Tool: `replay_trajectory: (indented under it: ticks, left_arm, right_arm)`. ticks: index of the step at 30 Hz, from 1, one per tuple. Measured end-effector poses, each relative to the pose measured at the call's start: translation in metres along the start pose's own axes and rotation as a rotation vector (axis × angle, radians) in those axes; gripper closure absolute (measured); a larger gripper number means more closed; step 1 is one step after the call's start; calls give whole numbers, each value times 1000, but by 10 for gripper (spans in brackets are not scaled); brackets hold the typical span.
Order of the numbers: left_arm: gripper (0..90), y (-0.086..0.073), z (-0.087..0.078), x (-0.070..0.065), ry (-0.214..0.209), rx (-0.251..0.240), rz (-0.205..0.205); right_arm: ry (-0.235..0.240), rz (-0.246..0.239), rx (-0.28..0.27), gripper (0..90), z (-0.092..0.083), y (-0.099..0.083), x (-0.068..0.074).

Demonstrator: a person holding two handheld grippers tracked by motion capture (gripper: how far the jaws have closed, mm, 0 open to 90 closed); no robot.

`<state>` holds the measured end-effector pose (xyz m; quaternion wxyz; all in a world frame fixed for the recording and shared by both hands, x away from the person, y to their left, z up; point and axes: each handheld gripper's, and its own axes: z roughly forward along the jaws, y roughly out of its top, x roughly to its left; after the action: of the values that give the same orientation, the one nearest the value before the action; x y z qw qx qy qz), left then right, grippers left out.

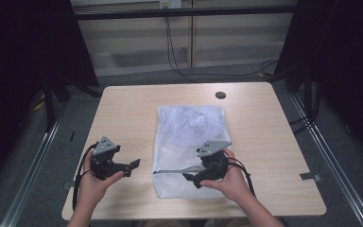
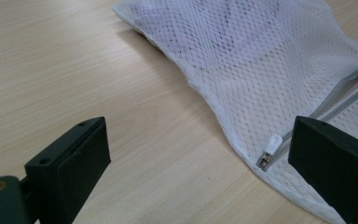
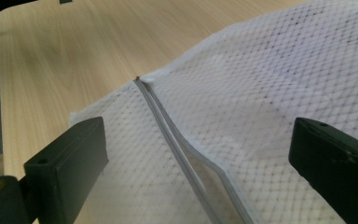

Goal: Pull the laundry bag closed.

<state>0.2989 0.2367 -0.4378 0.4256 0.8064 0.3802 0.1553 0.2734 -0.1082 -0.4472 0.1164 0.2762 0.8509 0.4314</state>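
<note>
- Nearest us, the left claw (image 1: 133, 165) hovers spread and empty above bare worktop (image 1: 123, 109), just beside the mesh laundry bag (image 1: 189, 132).
- The right claw (image 1: 189, 178) hangs over the bag's near end, jaws spread wide, pinching nothing, astride the grey zipper (image 3: 177, 149).
- The zipper pull (image 2: 271, 147) sits at the bag's left edge, by the left claw's jaw.
- To do this well, we judge one claw should pin the mesh beside the track while the other pinches the small pull squarely and draws it along the track.
- We count one bag, one zipper, two claws; farther off, one dark round cap (image 1: 220, 95).
</note>
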Motion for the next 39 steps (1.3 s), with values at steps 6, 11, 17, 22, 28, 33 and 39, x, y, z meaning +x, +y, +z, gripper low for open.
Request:
replay_trajectory:
  ticks: [6, 11, 17, 22, 28, 33, 39]
  left_arm:
    - [50, 0, 0, -1, -1, 0, 1]
    - [50, 0, 1, -1, -5, 0, -3]
    - [50, 0, 0, 0, -4, 10, 5]
    - [50, -1, 2, 0, -3, 17, 10]
    - [51, -1, 0, -1, -10, 19, 10]
    - [51, -2, -1, 0, -11, 19, 8]
    - [54, -4, -4, 1, -7, 14, 3]
  right_arm:
    - [27, 3, 6, 71, 11, 5, 3]
    - [63, -10, 26, 126, 22, 8, 5]
    - [112, 6, 5, 186, 32, 14, 6]
    - [132, 21, 0, 258, 37, 19, 6]
    - [142, 19, 0, 326, 48, 21, 7]
    - [154, 27, 14, 385, 57, 21, 8]
    - [187, 56, 31, 477, 70, 24, 12]
